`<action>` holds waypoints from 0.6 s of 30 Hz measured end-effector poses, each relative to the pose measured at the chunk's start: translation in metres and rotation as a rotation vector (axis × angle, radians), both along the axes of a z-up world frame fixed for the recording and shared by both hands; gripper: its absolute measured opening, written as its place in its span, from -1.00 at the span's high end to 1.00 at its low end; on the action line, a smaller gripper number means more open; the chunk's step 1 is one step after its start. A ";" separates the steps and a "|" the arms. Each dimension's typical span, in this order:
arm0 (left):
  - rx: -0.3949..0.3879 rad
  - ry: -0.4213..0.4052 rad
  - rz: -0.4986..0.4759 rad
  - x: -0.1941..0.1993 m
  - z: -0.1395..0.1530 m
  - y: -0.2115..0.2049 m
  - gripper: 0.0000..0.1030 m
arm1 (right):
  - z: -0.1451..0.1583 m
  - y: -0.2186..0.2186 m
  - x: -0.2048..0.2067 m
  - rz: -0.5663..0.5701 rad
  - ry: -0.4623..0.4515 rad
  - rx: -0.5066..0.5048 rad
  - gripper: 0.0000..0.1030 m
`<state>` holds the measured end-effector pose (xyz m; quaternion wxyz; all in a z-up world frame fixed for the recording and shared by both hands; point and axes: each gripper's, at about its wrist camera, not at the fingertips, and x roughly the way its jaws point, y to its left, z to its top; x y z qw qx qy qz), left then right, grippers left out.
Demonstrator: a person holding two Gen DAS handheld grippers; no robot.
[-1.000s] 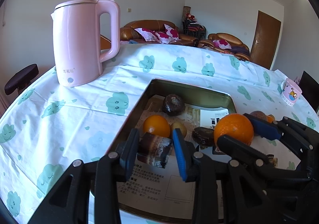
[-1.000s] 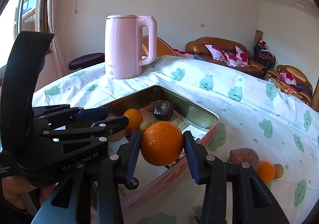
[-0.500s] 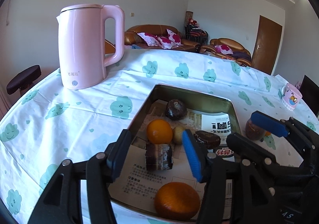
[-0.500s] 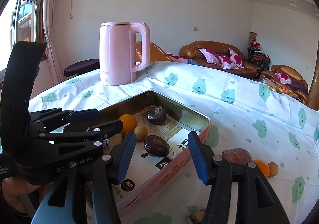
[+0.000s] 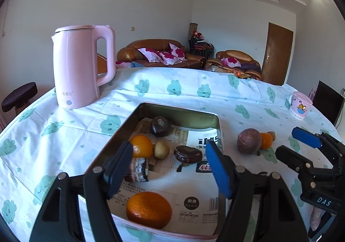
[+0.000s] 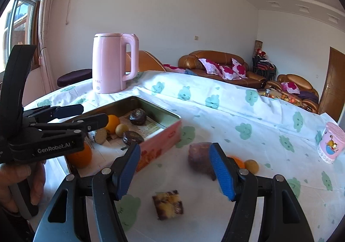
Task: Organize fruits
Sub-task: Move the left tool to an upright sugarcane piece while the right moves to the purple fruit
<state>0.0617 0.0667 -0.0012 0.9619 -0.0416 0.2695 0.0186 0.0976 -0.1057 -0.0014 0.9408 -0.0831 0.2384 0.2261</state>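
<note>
A pink kettle stands at the far left of the bench. Next comes the tin, lined with paper. Six things lie in it: two oranges, a small one at the left wall and a big one at the near edge, one striped cut chunk, one small brown fruit and two dark round fruits, one at the back and one in the middle.

The left gripper hangs over the tin. Its fingers have just been opening and now stand wide, with nothing held; the chunk lies just beside the left one.

Right of the tin, four things lie on the cloth: one purple fruit, one small orange fruit, one small brown ball and, blurred, what may be a cut yellow chunk.

The right gripper hangs over these. Its fingers have also just been opening and stand wide and empty.

One pink cup stands at the far right.
</note>
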 end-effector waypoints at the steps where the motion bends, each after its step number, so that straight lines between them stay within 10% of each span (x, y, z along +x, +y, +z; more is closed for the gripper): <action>1: 0.006 -0.002 -0.016 -0.001 0.001 -0.007 -0.40 | 0.000 -0.012 0.001 -0.026 0.008 0.005 -0.32; 18: 0.103 0.136 -0.310 0.008 -0.016 -0.114 -0.28 | -0.002 -0.082 0.011 -0.174 0.079 0.108 -0.32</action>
